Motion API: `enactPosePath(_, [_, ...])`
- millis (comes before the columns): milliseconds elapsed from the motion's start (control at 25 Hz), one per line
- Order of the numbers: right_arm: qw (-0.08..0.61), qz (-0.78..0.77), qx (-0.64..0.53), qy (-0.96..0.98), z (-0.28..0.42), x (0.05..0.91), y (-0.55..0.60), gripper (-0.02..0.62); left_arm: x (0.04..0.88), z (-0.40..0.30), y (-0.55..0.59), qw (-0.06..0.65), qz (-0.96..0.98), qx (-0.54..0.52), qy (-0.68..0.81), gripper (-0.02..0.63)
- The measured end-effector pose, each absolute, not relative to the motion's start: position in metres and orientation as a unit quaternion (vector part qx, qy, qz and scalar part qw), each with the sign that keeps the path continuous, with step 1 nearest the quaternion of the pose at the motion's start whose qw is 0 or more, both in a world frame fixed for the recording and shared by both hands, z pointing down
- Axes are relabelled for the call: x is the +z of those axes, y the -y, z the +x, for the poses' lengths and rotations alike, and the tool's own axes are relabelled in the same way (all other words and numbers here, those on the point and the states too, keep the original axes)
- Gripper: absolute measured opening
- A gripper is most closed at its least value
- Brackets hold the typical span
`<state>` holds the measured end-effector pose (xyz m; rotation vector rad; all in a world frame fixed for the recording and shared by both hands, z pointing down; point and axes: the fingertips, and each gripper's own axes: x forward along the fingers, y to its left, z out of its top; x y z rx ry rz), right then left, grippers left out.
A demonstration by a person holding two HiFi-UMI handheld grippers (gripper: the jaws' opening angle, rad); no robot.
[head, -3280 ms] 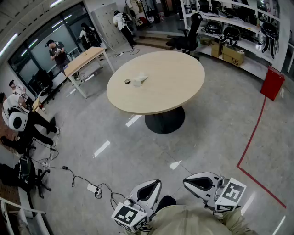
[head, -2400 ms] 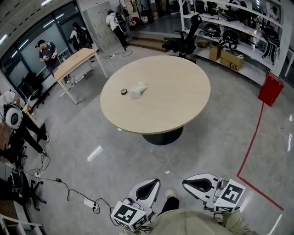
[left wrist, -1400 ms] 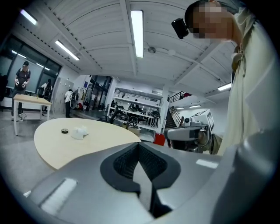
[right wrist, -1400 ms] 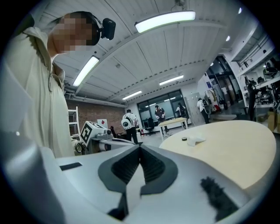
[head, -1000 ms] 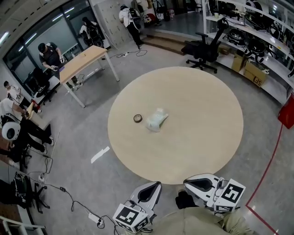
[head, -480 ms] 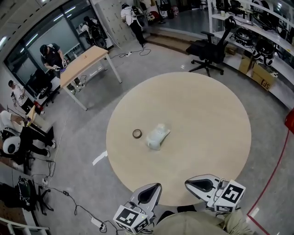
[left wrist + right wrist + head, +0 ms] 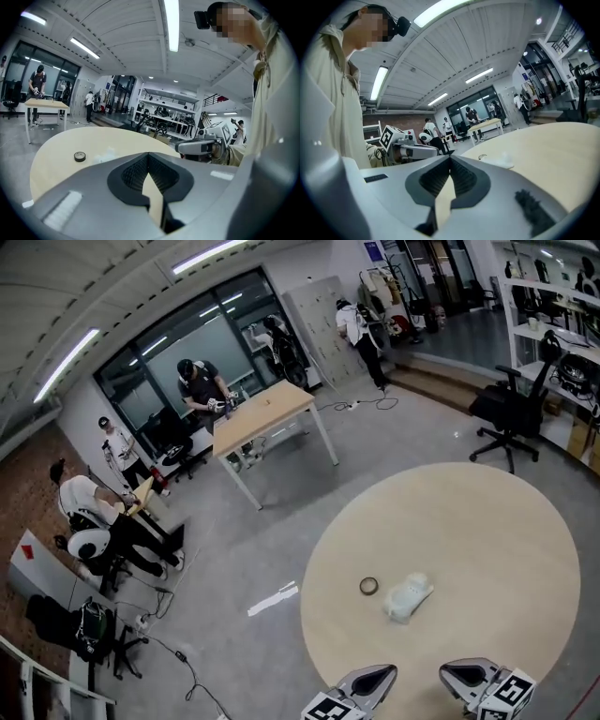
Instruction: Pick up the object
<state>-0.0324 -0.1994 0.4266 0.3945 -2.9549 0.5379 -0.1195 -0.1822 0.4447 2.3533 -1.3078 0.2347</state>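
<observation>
On the round pale wooden table [image 7: 487, 531] lie a whitish crumpled object [image 7: 408, 598] and, just left of it, a small dark ring [image 7: 368, 586]. Both grippers hover over the table's near edge, short of these things. My left gripper [image 7: 379, 674] is shut and holds nothing. So is my right gripper [image 7: 457, 671]. The left gripper view has the ring [image 7: 79, 156] and the white object [image 7: 105, 154] beyond the shut jaws [image 7: 149, 155]. In the right gripper view the white object [image 7: 499, 160] and ring [image 7: 482, 157] lie ahead of the shut jaws [image 7: 450, 157].
A rectangular wooden desk [image 7: 267, 413] stands at the back left with people around it. A black office chair [image 7: 511, 409] is behind the round table. Seated people and cables [image 7: 159, 634] fill the floor at the left. Shelves [image 7: 562, 324] line the right wall.
The round table has come much closer over these frames. Both grippers now reach over its near edge and sit lower in the head view, which has tilted up toward the room.
</observation>
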Motion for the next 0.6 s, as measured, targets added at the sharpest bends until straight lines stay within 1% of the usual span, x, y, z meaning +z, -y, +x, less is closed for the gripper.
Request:
enactPosePath(200, [0.067, 0.14, 0.182, 0.971, -0.045, 0.437, 0.22, 0.0, 0.452, -0.141, 0.204, 0.209, 0.853, 0.089, 0.47, 0.008])
enactPosePath(440, [0.083, 0.144, 0.184, 0.969, -0.081, 0.462, 0.239, 0.002, 0.468, -0.165, 0.223, 0.22, 0.848, 0.094, 0.473, 0.031])
enactPosePath(600, [0.097, 0.153, 0.199, 0.963, -0.088, 0.472, 0.249, 0.002, 0.486, -0.171, 0.232, 0.226, 0.85, 0.109, 0.464, 0.053])
